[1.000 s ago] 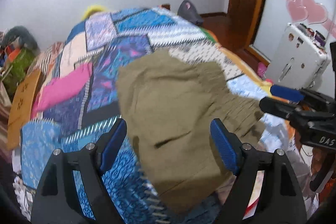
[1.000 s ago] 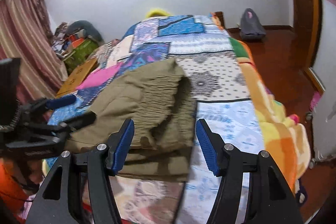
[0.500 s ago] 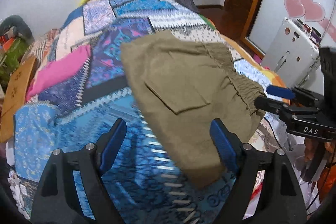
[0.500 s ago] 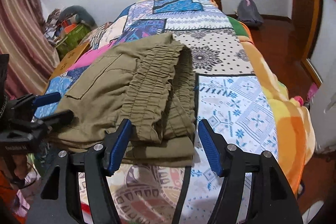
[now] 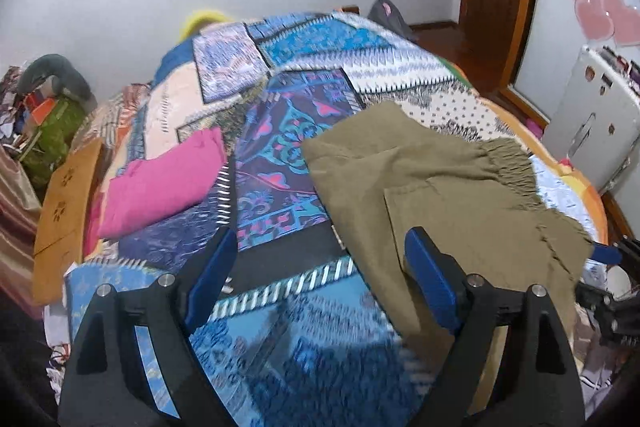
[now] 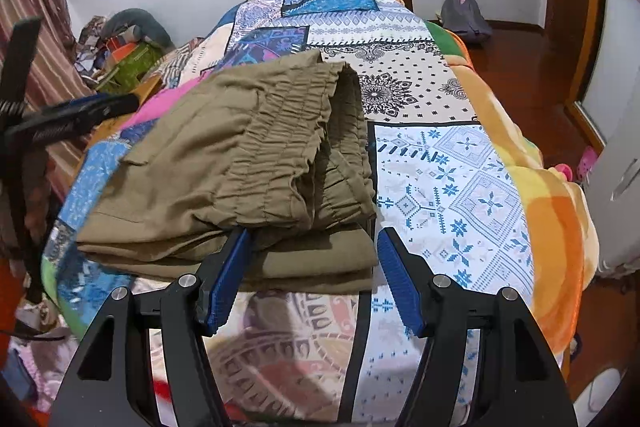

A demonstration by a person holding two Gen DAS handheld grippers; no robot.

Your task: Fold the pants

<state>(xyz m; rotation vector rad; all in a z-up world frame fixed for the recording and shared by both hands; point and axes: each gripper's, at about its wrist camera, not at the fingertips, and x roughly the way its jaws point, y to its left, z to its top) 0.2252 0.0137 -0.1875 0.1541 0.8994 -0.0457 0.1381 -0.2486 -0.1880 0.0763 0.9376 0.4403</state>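
- Jaws on both grippers stand apart, gripping nothing; my right gripper (image 6: 312, 267) sits at the pants' (image 6: 248, 155) near folded edge.
- Pants lie folded on the bed (image 6: 460, 163), long axis running left from the right gripper.
- Left gripper (image 5: 316, 279) points beside them, over bare quilt.

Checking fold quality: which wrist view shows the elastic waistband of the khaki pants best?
Right wrist view. The waistband sits near centre there, its gathered ridges sharp and the stacked layers of the pants visible underneath. The left wrist view shows only a blurred, ruffled strip of waistband along the pants' far right edge.
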